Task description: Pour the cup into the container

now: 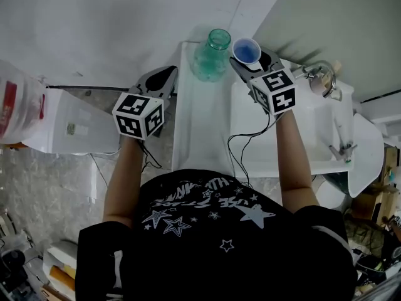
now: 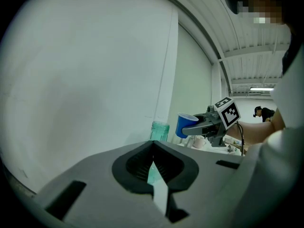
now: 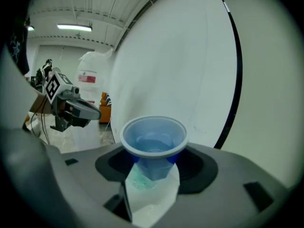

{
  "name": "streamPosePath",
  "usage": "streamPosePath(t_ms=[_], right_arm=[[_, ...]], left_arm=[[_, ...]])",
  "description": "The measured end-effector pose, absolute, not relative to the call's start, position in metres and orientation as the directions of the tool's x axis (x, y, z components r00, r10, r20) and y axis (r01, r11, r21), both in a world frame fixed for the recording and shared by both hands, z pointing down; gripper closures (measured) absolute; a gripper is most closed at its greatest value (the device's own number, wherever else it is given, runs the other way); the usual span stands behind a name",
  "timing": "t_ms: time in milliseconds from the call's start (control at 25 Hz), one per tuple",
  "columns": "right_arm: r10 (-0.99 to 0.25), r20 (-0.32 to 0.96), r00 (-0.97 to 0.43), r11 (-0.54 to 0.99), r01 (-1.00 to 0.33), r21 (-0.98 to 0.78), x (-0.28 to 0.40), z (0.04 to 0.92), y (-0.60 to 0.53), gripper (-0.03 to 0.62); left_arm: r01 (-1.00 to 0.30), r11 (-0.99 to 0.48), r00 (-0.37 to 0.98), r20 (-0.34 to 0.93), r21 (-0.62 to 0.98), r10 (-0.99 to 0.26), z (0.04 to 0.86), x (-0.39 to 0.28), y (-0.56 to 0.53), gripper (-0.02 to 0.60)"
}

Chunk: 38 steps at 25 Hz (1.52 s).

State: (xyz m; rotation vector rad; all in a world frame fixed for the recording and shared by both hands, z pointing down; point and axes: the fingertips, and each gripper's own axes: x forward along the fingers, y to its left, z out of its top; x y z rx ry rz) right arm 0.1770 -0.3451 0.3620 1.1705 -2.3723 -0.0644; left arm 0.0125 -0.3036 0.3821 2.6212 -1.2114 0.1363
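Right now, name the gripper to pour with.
Right: the right gripper grips the cup next to the jar mouth; the left gripper is shut, empty, off to the side.

Head view dim, murky, corners dark, both gripper views brighter, heavy fisheye bend + black vignette at edges, long white ceiling strip light (image 3: 74, 27) glows upper left, fgnd soft, bkgd sharper

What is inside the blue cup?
The blue cup seems to hold clear liquid, partly filling it. Nothing else shows inside. Its lower outside is covered by the jaws gripping it.
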Motion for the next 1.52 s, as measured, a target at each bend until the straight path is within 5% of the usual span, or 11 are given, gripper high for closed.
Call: streamPosePath(t_ms=[840,1520], right_arm=[[-0.584,0.386,-0.714,0.785,-0.618,0.044,0.106,0.477,-0.286,0.335],[-0.517,0.473,-0.713,0.79,-0.61,-0.057,0.075,0.566,-0.286,0.335]], left_arm=[[-0.79,-0.565,0.613,0.302,0.237,-0.73,0.44,-0.014,-0.266,0.571],[-0.807,-0.506,0.59,0.384,0.302,-0.711,0.493,-0.027,-0.26,0.571]])
